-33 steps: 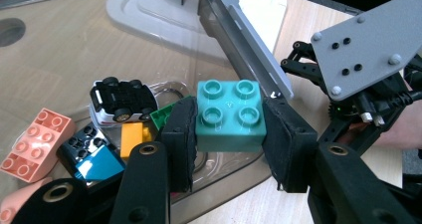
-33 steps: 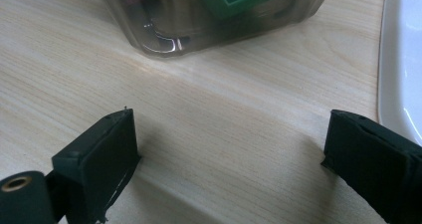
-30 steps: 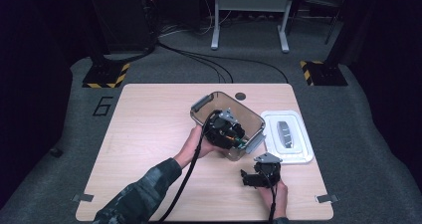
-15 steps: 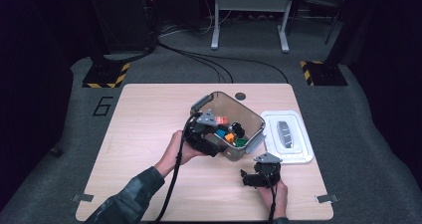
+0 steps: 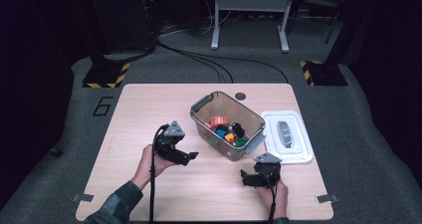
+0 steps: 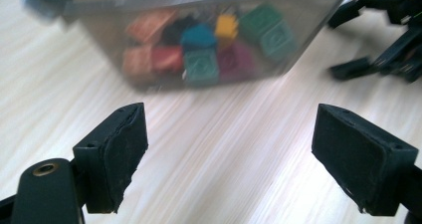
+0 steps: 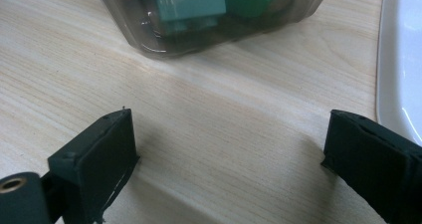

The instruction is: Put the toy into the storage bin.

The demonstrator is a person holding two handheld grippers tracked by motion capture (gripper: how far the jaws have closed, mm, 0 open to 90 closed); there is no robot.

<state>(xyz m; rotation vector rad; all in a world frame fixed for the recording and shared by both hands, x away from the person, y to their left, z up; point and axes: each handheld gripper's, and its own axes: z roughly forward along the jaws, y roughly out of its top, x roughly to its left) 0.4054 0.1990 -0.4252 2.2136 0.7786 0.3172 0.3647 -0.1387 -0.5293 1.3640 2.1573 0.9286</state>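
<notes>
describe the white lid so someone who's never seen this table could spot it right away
Start at the wooden table and find the clear bin of coloured blocks near its middle. The white lid lies flat just right of that bin, by the table's right edge. It is the only white thing there, with a grey oval in its centre.

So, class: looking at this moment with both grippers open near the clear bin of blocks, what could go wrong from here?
1. The clear bin sits open and light-looking; a push from the left gripper could slide or tip it, spilling the blocks.
2. The right gripper is close to the white lid; reaching in could knock it.
3. The trailing cable might snag.
</notes>
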